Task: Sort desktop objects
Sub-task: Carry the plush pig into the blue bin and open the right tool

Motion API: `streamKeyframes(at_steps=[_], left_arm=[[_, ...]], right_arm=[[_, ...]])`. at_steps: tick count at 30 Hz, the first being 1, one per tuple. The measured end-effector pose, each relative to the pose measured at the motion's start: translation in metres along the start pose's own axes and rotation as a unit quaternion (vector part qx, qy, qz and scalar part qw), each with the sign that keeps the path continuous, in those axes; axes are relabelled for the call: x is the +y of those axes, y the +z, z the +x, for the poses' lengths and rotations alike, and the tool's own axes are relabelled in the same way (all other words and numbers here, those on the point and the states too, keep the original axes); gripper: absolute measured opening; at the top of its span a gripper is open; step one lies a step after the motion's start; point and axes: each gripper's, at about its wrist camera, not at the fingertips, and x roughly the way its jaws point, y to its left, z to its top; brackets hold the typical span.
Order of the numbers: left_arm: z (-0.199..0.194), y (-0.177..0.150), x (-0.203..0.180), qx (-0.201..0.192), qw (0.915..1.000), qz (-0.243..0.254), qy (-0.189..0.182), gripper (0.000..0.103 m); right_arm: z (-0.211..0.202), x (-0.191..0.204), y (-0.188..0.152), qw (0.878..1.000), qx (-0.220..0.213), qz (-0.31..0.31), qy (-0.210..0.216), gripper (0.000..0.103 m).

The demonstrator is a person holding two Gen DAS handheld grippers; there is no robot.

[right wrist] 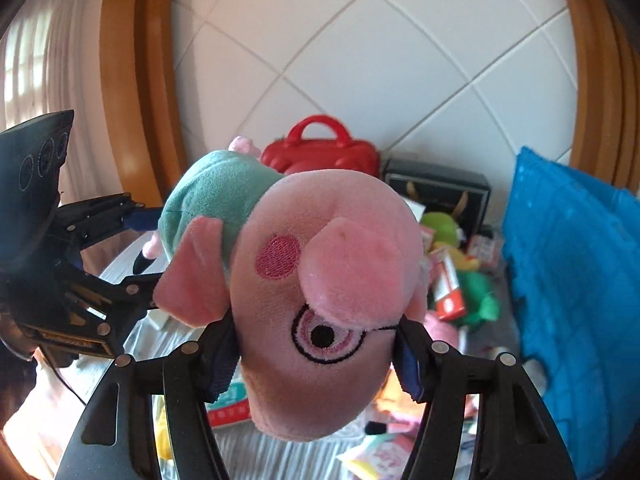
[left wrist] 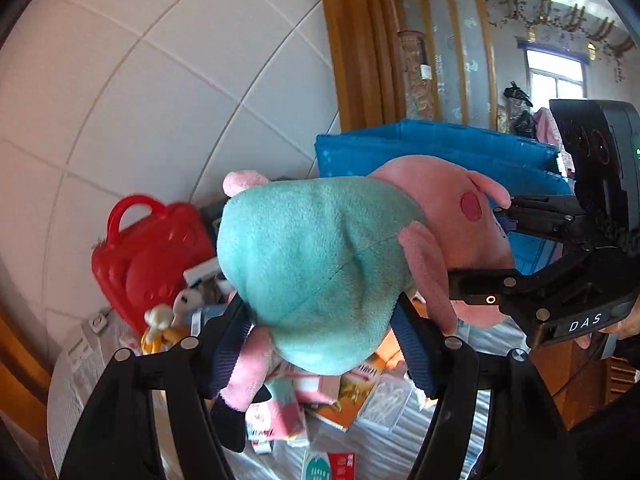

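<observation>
White tiled wall (left wrist: 140, 92) backs a cluttered desktop; the left gripper (left wrist: 320, 344) clamps the pig plush (left wrist: 320, 260) by its teal body, lifted before a blue crate (left wrist: 440, 144). Right wrist view: the right gripper (right wrist: 316, 352) pinches its pink head above the red toy case (right wrist: 320, 152)

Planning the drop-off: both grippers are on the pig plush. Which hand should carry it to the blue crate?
Probably right. The right gripper clamps the pig plush by its head, and the blue crate sits close on its right. The left gripper holds the teal body, with the crate beyond the plush.
</observation>
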Motion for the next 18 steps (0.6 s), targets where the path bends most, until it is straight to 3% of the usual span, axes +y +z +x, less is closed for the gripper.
streamKeyframes(at_steps=[9,14,18], left_arm=[[0.029,0.114,-0.11,-0.083,0.9886,0.098,-0.079,0.07],[0.075,0.163,-0.174,-0.088,0.9826,0.116,-0.115,0.07],[0.114,0.196,-0.217,-0.076,0.9811,0.124,-0.127,0.07]], right_arm=[[-0.123,-0.098,0.011,0.984,-0.093,0.047,-0.142,0.064],[-0.163,-0.165,0.007,0.968,-0.104,0.08,-0.212,0.065],[-0.177,-0.224,0.005,0.959,-0.097,0.106,-0.245,0.065]])
